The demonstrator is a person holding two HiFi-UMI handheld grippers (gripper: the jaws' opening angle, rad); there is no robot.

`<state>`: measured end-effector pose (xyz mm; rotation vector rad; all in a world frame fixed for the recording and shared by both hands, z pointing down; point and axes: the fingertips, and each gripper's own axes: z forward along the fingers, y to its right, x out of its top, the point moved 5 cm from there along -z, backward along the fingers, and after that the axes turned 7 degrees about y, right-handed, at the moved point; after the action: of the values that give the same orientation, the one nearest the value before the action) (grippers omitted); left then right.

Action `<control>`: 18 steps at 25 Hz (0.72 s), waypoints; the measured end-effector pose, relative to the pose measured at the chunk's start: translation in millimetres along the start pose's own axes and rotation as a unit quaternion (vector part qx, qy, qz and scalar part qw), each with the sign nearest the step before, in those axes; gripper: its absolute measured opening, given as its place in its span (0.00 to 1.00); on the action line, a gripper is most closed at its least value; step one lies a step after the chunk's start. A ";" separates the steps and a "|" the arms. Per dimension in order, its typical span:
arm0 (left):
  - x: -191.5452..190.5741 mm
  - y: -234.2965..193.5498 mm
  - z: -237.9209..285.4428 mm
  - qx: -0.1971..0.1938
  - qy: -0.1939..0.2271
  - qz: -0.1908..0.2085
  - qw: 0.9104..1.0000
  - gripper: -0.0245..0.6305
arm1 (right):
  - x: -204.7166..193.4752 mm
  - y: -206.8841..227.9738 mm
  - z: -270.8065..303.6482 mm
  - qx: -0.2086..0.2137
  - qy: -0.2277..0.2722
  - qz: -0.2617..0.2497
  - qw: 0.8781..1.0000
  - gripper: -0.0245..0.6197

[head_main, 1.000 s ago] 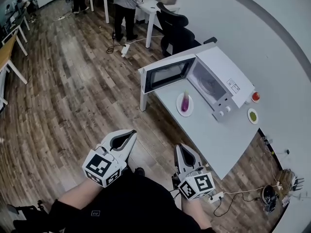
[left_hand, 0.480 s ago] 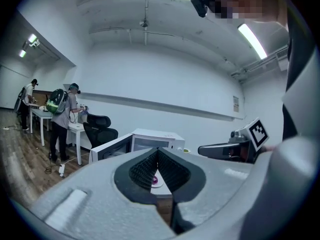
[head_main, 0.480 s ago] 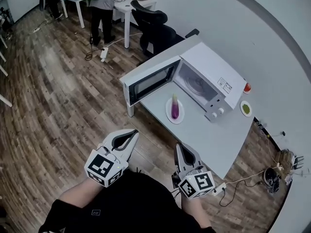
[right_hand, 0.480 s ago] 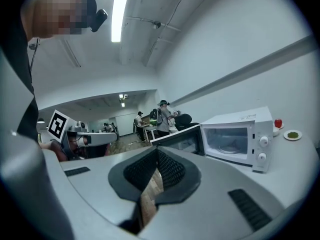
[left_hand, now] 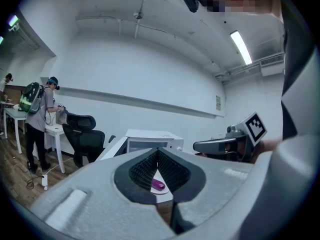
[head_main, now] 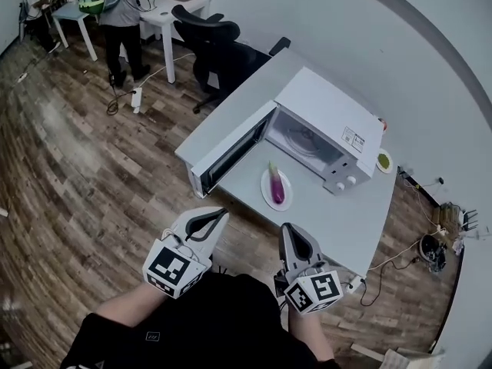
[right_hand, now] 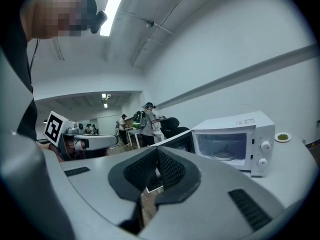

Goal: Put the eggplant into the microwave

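At lower left of the head view the left gripper (head_main: 221, 214) is closed and empty, as is the right gripper (head_main: 290, 229) beside it, both held low, well short of the table (head_main: 338, 225), likely on approach. At centre the eggplant (head_main: 273, 181) lies on a plate (head_main: 286, 200) before the microwave (head_main: 330, 121), whose door (head_main: 227, 156) stands open to receive it. Its top label is too small to read.

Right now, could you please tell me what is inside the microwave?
Only its glass turntable shows inside the open microwave. The eggplant lies outside, on a plate on the table in front. Whatever is under the turntable is covered by it.
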<state>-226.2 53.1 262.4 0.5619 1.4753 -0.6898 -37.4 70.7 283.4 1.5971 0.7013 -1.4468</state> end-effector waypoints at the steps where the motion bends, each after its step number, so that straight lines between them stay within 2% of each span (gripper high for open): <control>1: 0.1 -6.2 2.7 -0.008 -0.002 0.000 1.000 0.05 | -0.7 -0.2 4.3 -0.009 0.000 0.001 1.000 0.06; 5: 0.1 -24.8 22.6 -0.037 -0.008 0.010 0.999 0.05 | -1.7 7.5 16.5 -0.038 -0.004 0.000 0.999 0.06; 10: -0.2 -24.8 57.1 -0.057 -0.014 0.018 0.998 0.05 | 0.3 36.1 18.7 -0.058 -0.002 0.001 0.998 0.06; 15: 3.8 -10.4 87.3 -0.060 -0.021 0.035 0.997 0.05 | 1.7 70.5 12.0 -0.062 -0.010 0.000 0.998 0.06; 18: -2.0 -1.4 104.7 -0.045 -0.034 0.051 0.997 0.05 | -5.0 94.3 7.0 -0.059 -0.026 0.002 0.998 0.06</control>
<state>-154.3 -22.8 268.0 0.5354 1.3963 -0.5545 38.2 19.7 308.9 1.4654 0.7398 -1.4133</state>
